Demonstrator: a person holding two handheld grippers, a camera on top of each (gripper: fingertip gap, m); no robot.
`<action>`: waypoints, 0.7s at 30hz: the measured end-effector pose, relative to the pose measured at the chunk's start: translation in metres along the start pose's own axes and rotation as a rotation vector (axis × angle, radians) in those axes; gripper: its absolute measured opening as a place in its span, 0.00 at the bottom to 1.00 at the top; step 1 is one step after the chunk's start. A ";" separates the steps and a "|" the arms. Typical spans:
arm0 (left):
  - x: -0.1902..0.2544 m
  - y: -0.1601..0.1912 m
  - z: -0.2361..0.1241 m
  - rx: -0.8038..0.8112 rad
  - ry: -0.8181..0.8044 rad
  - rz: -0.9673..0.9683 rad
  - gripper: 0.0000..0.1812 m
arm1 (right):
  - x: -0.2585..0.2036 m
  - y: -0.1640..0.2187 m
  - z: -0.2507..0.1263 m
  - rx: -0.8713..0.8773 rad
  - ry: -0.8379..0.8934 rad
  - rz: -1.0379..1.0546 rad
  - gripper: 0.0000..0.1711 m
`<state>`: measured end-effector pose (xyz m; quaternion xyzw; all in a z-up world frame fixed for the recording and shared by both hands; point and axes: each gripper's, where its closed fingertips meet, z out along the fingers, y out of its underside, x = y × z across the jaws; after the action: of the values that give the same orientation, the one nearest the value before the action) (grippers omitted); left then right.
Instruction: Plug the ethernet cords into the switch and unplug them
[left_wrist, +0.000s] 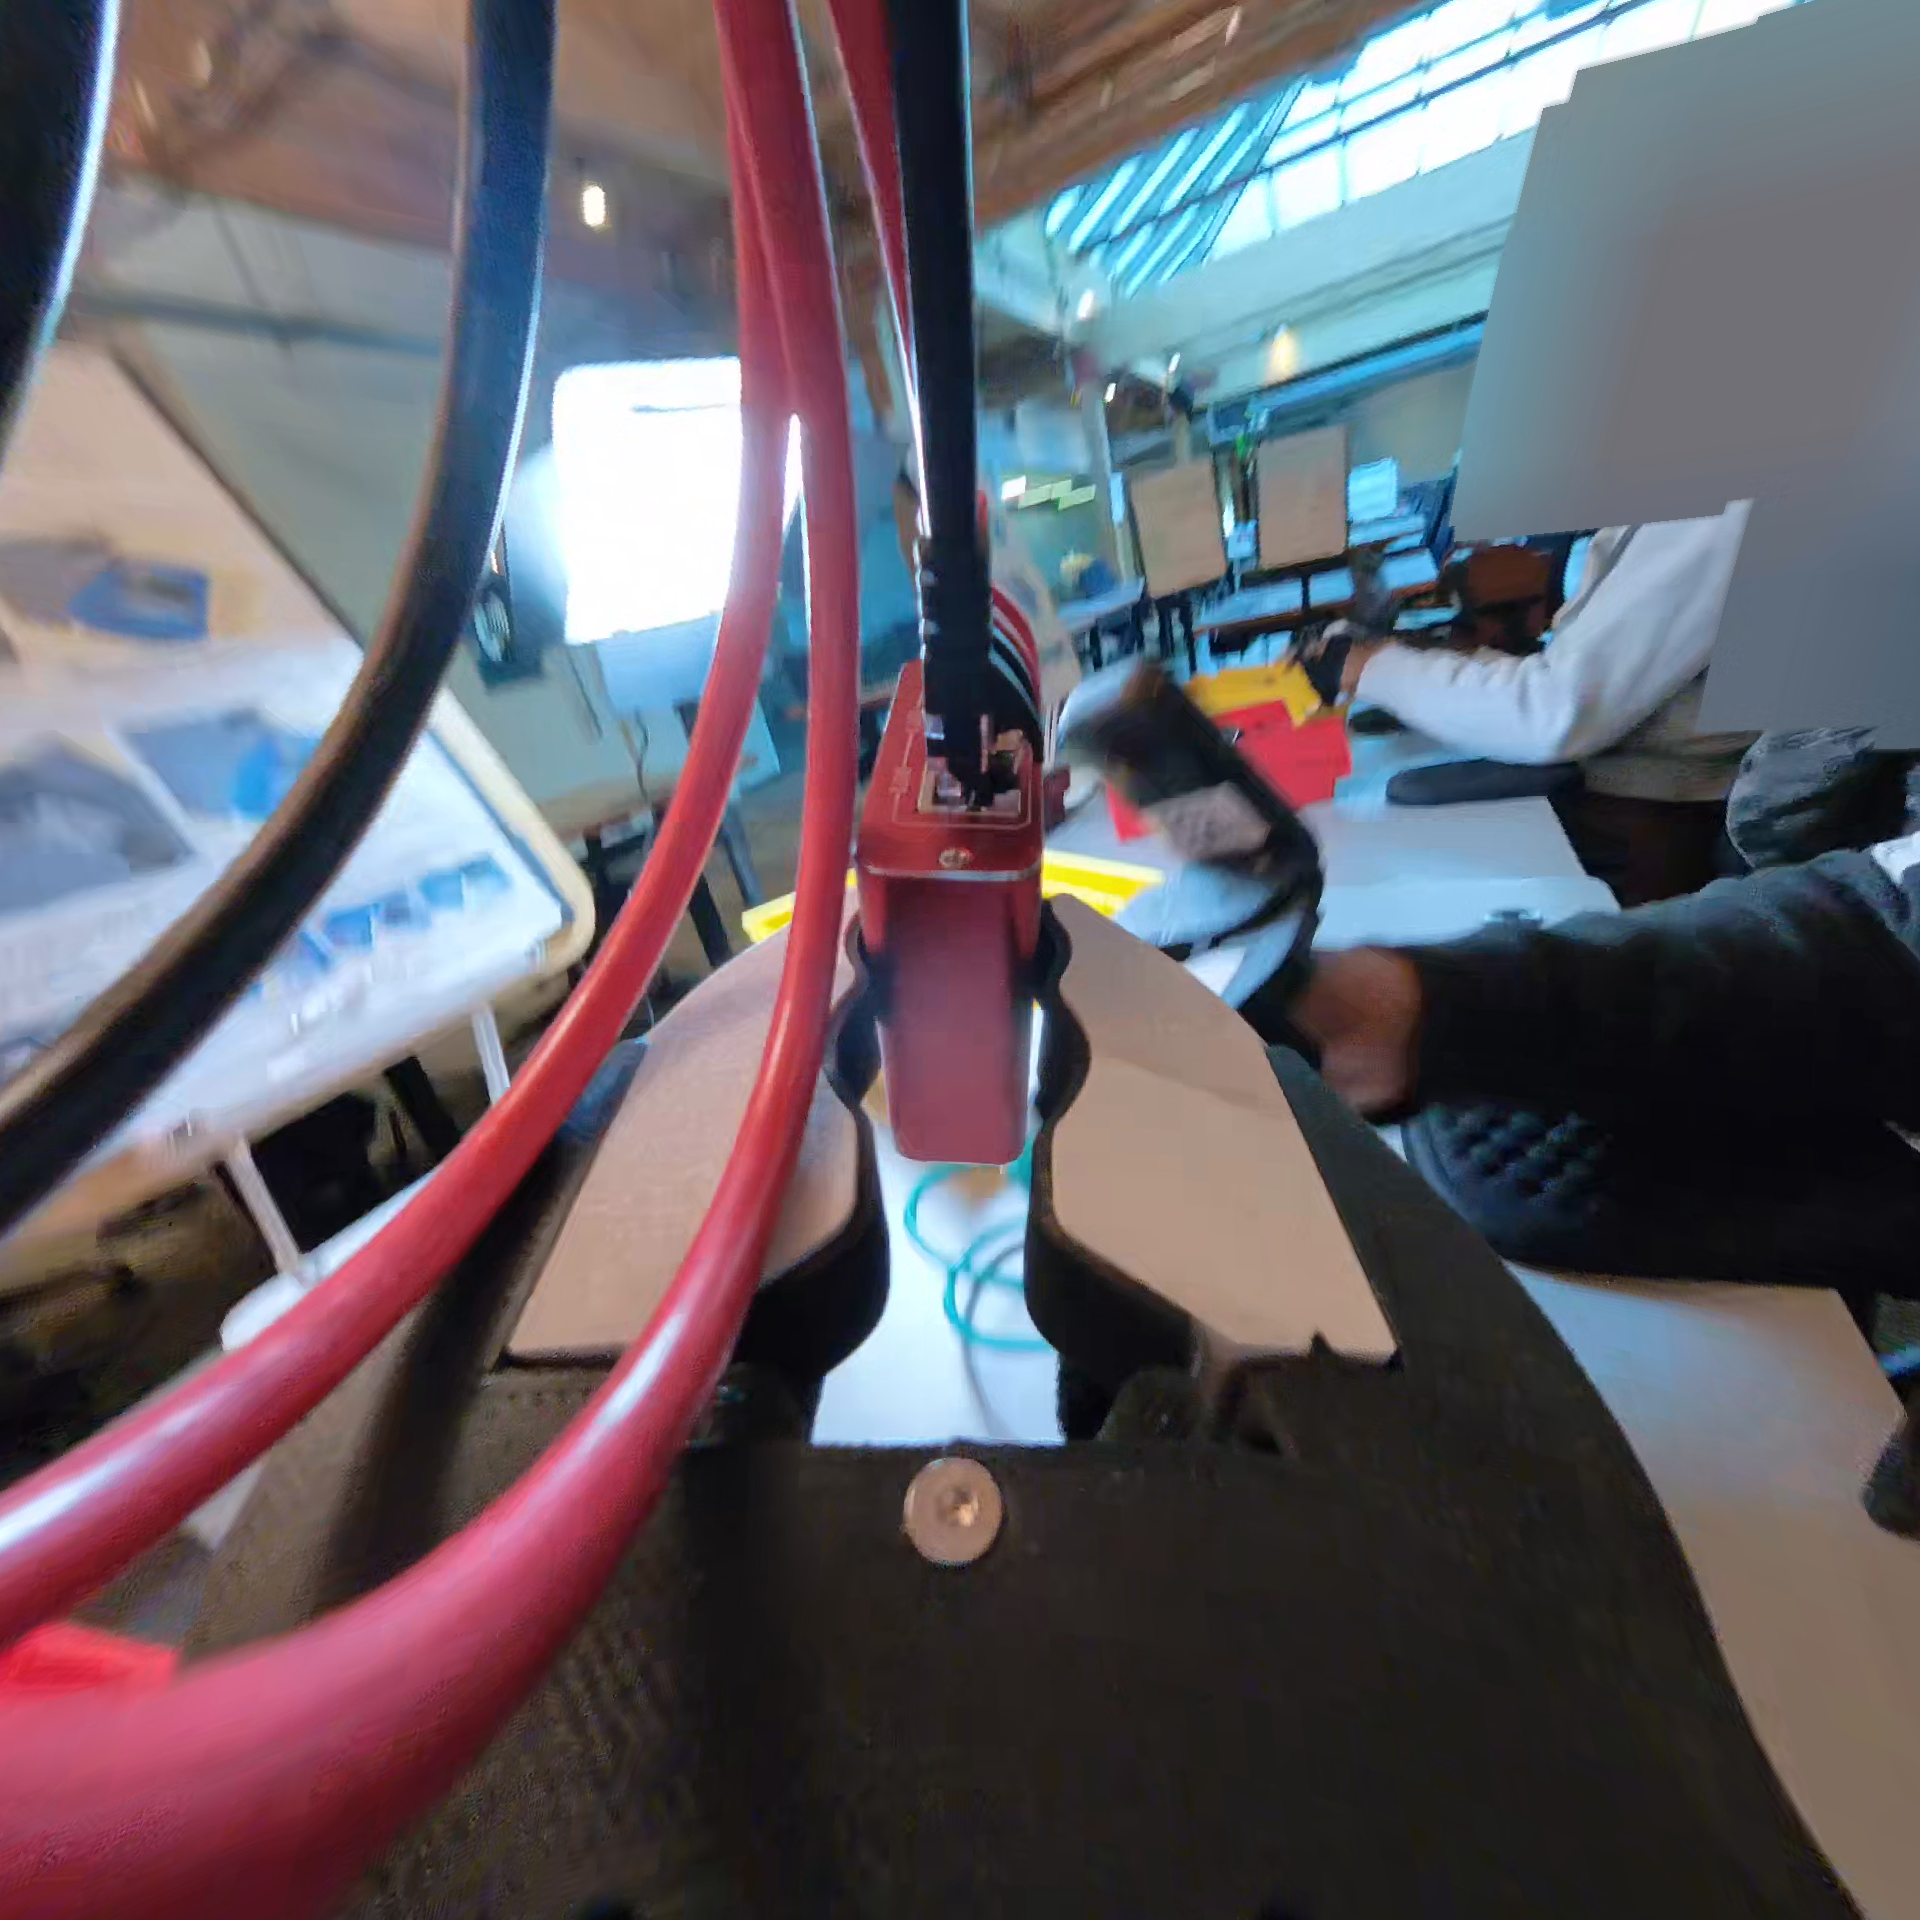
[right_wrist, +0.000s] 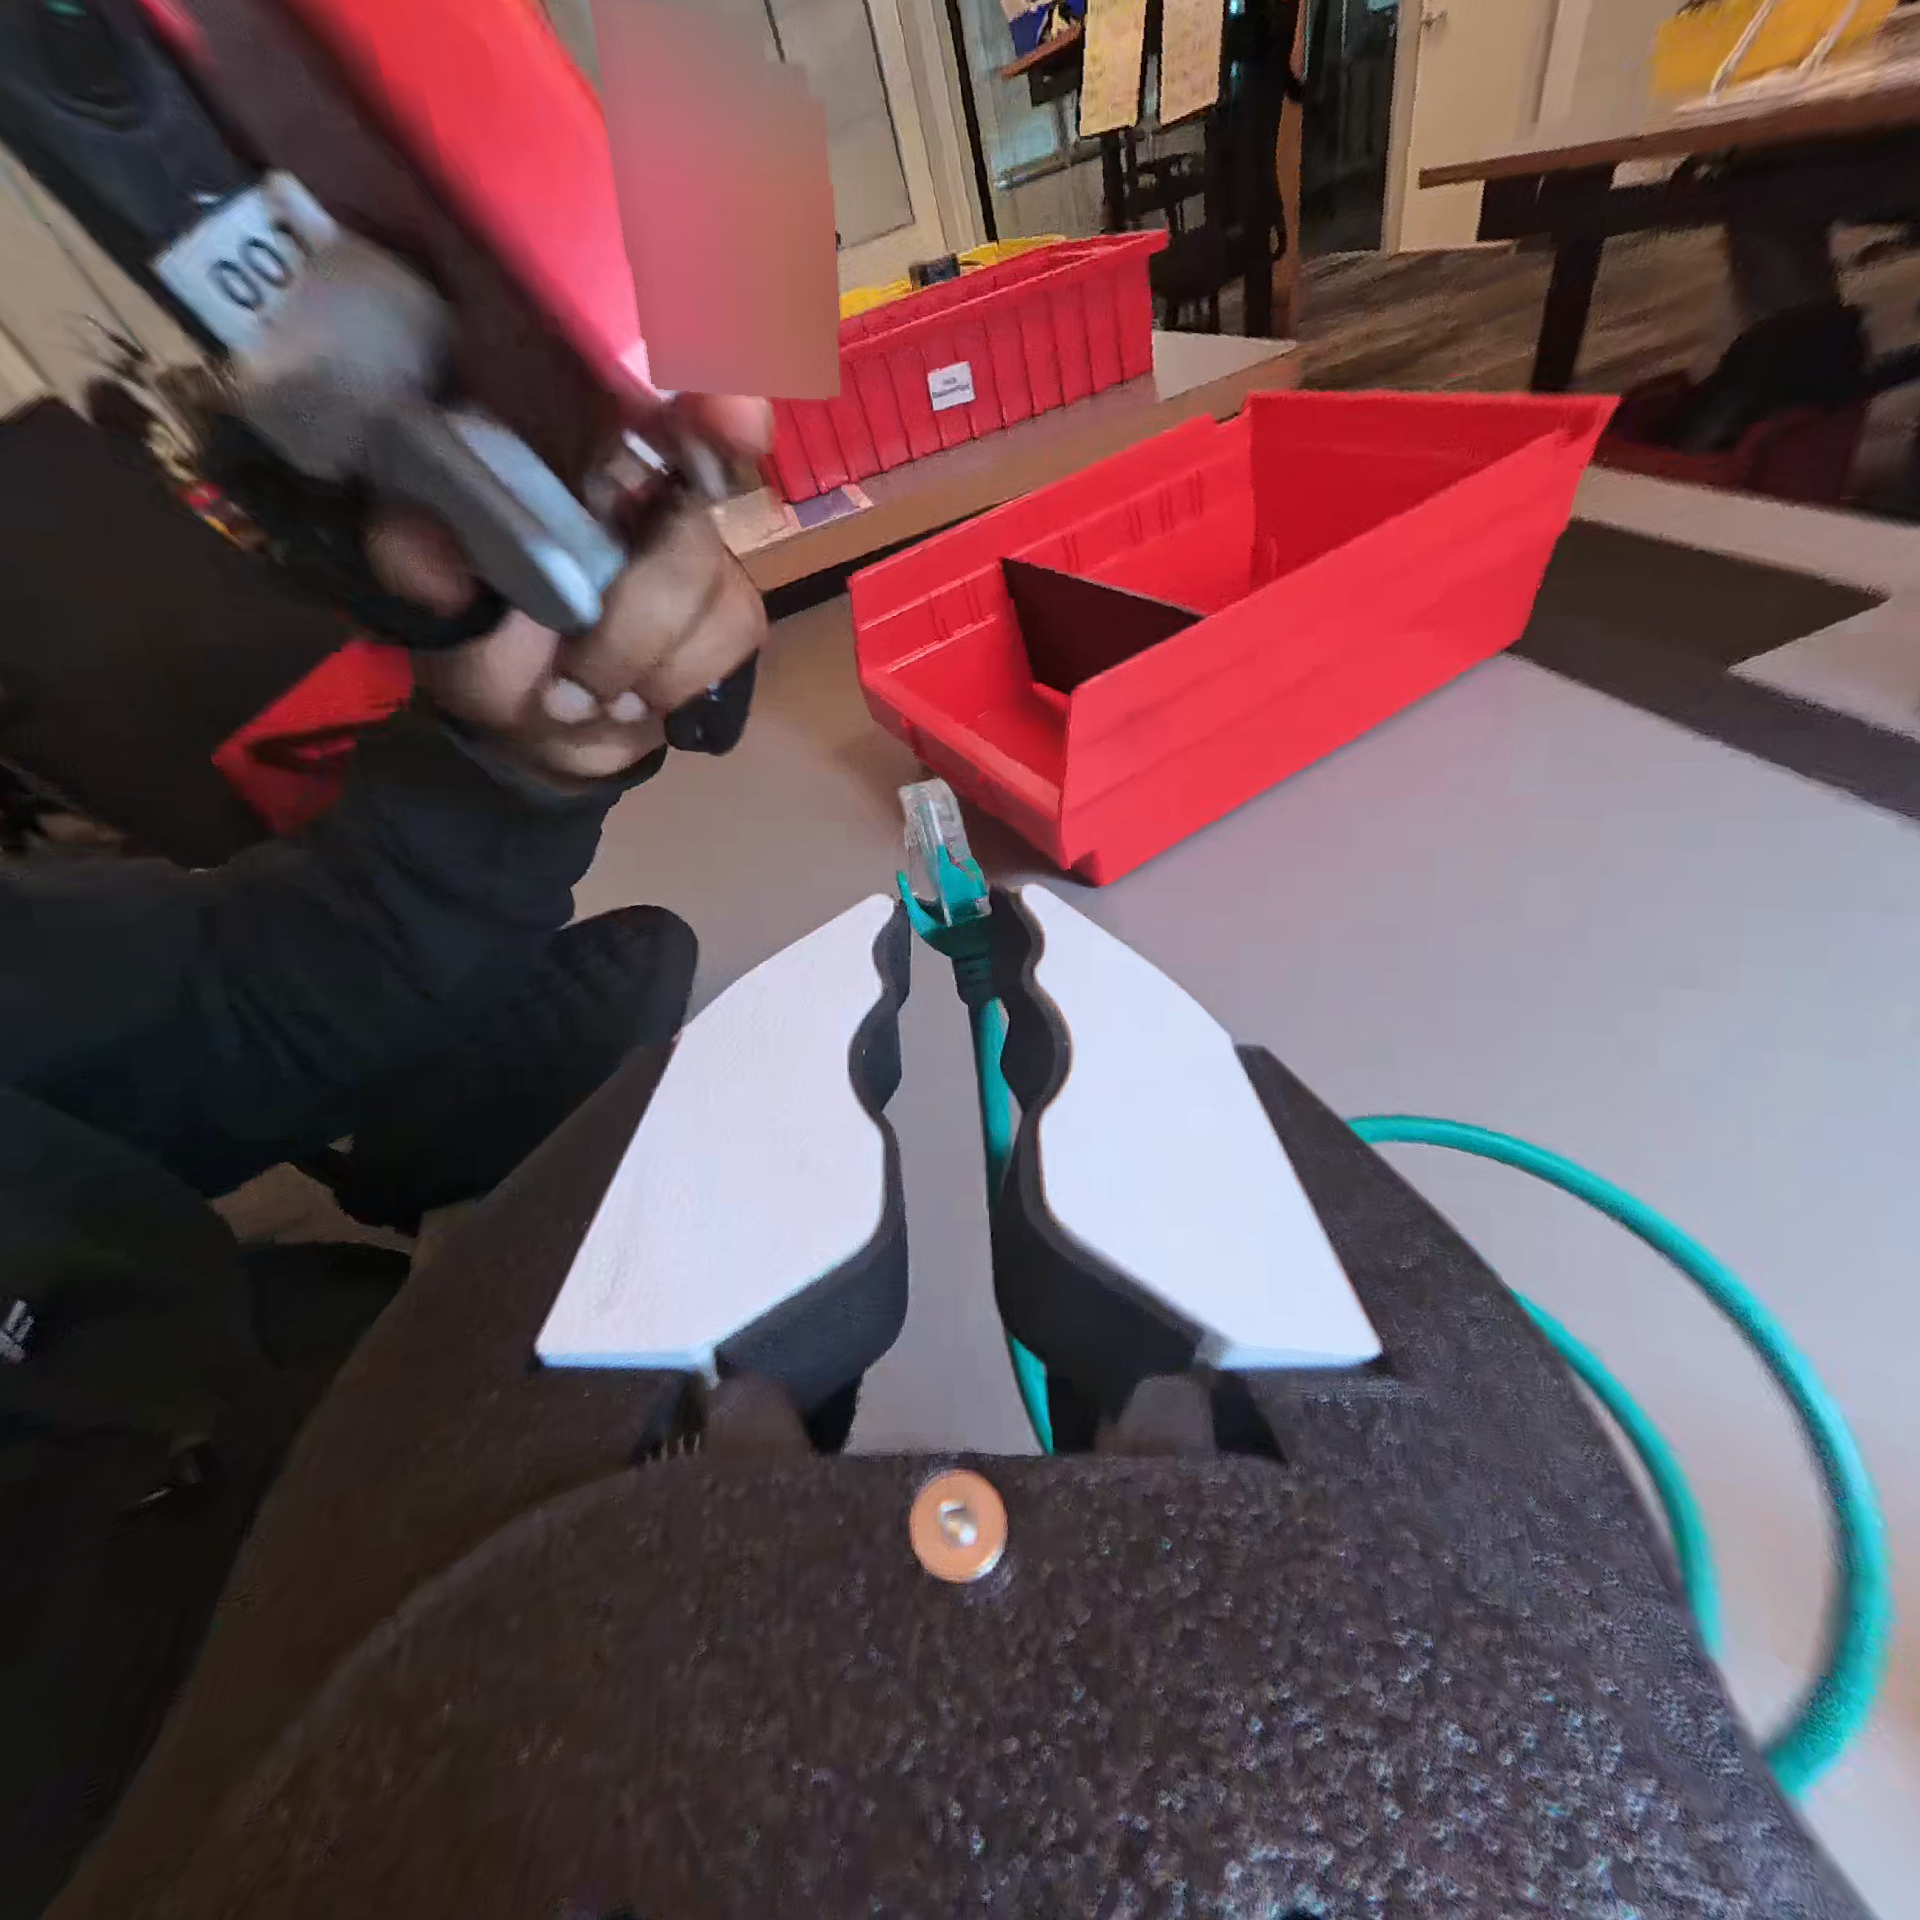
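Note:
My left gripper (left_wrist: 951, 945) is shut on a red switch (left_wrist: 951, 1018) and holds it upright above the table. A black cord (left_wrist: 940, 416) is plugged into a top port, with red plugs (left_wrist: 1013, 634) behind it. An empty port (left_wrist: 948, 792) shows beside the black plug. Red cords (left_wrist: 821, 520) and another black cord (left_wrist: 457, 520) loop down at the left. My right gripper (right_wrist: 961, 914) is shut on the boot of a green ethernet cord (right_wrist: 1766, 1403). Its clear plug (right_wrist: 928, 831) sticks out past the tips. The right gripper shows blurred in the left wrist view (left_wrist: 1195, 800).
An open red bin (right_wrist: 1247, 644) with a black divider stands on the grey table (right_wrist: 1455, 987) just beyond the plug. A red tote (right_wrist: 997, 353) sits farther back. The hand (right_wrist: 623, 665) with the left gripper is at the upper left. A seated person (left_wrist: 1558, 675) is in the background. Across from one pair of fingers to the other is roughly 11 cm.

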<state>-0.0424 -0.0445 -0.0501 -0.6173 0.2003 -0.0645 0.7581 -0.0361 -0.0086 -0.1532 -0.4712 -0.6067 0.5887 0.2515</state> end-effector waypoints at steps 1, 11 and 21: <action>-0.009 0.014 -0.001 -0.054 -0.012 -0.048 0.15 | 0.004 -0.006 -0.007 -0.003 0.035 -0.033 0.08; -0.018 0.105 0.022 -0.275 -0.011 -0.234 0.15 | 0.053 -0.112 -0.123 0.130 0.378 -0.211 0.08; -0.003 0.117 0.029 -0.319 0.028 -0.233 0.15 | 0.205 -0.079 -0.188 -0.152 0.785 -0.060 0.08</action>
<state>-0.0517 0.0095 -0.1578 -0.7478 0.1457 -0.1275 0.6351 0.0153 0.2701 -0.0956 -0.6595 -0.5201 0.3098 0.4456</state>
